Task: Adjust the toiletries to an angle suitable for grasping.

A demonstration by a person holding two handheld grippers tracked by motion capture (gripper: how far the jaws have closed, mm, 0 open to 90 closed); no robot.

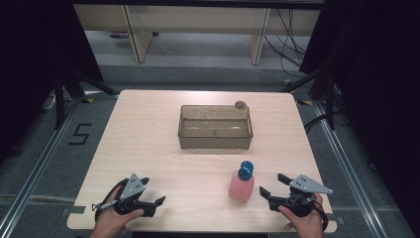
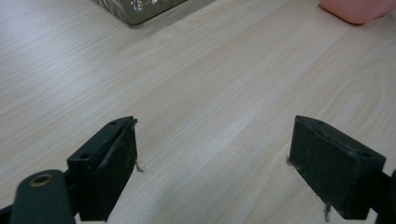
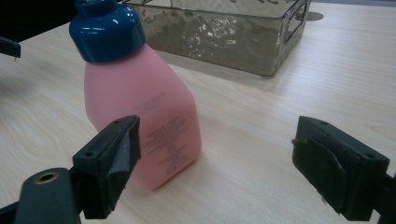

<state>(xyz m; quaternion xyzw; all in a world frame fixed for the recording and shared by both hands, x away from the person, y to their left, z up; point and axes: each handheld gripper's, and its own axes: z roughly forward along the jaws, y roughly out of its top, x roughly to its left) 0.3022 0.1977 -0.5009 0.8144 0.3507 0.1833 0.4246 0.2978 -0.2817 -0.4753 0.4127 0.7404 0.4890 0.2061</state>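
Note:
A pink bottle [image 1: 241,185] with a blue cap [image 1: 245,169] stands upright on the wooden table [image 1: 143,139], near its front edge and right of centre. My right gripper [image 1: 273,184] rests just to the right of it, open and apart from it. In the right gripper view the bottle [image 3: 140,102] stands beyond the left jaw of that gripper [image 3: 215,163], with bare table between the jaws. My left gripper [image 1: 152,191] lies at the front left, open over bare wood [image 2: 212,158]. The bottle's base [image 2: 357,9] shows at the top right of the left gripper view.
A see-through grey bin [image 1: 215,141] sits at the table's middle, with nothing inside that I can see; its wall [image 3: 224,37] is behind the bottle. A small grey round disc [image 1: 240,104] lies at its far right corner. Dark stands and cables surround the table.

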